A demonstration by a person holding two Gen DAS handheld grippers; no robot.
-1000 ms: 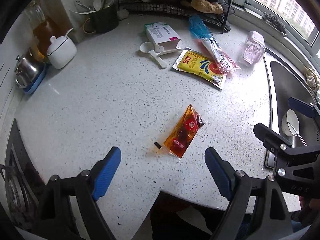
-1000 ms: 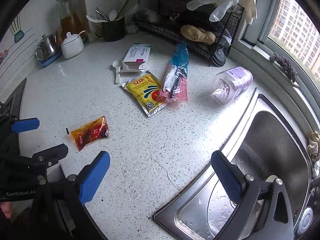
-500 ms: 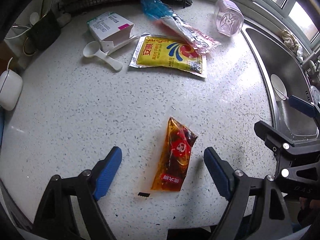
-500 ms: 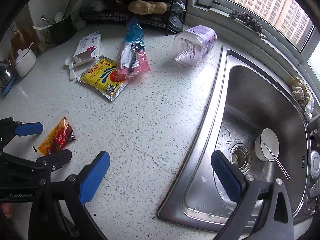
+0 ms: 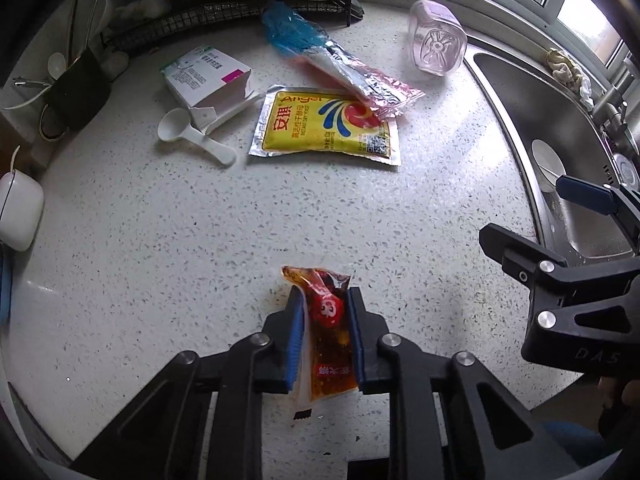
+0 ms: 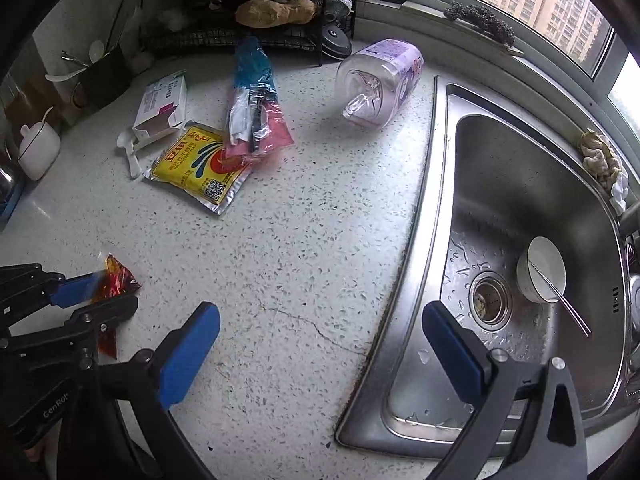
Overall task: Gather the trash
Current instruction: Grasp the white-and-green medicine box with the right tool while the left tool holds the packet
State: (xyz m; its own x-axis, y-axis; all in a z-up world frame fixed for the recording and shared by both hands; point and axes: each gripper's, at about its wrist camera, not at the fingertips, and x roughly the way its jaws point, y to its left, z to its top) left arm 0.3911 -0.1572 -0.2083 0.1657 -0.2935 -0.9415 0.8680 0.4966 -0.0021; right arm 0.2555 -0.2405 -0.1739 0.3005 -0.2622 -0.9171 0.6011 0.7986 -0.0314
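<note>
The left wrist view looks straight down the left gripper [image 5: 325, 332], whose jaws are closing on a sauce packet [image 5: 328, 328] with the blue pads pressing its two long sides; the right wrist view shows that same grip only from the side, at its left edge, with the packet's crumpled top poking out past the pad. Only the right wrist view shows the inside of the sink [image 6: 500, 200], where a white bowl [image 6: 540, 270] with a thin metal utensil across it sits beside the drain, and the right gripper [image 6: 320, 350] held spread wide with nothing between its pads, above the counter's edge at the sink rim. The packet is small and clear, filled with reddish-brown oily sauce, with a round red label and a red strip of print near its lower end; it lies on the speckled white counter [image 5: 160, 240], near the front edge, and a small black scrap lies just below it. Well apart from it, farther back, lie a yellow pouch [image 5: 326, 126], a pink and blue wrapper [image 5: 340, 72] overlapping the pouch's corner, an open white box [image 5: 208, 78] and a white scoop [image 5: 192, 138].
</note>
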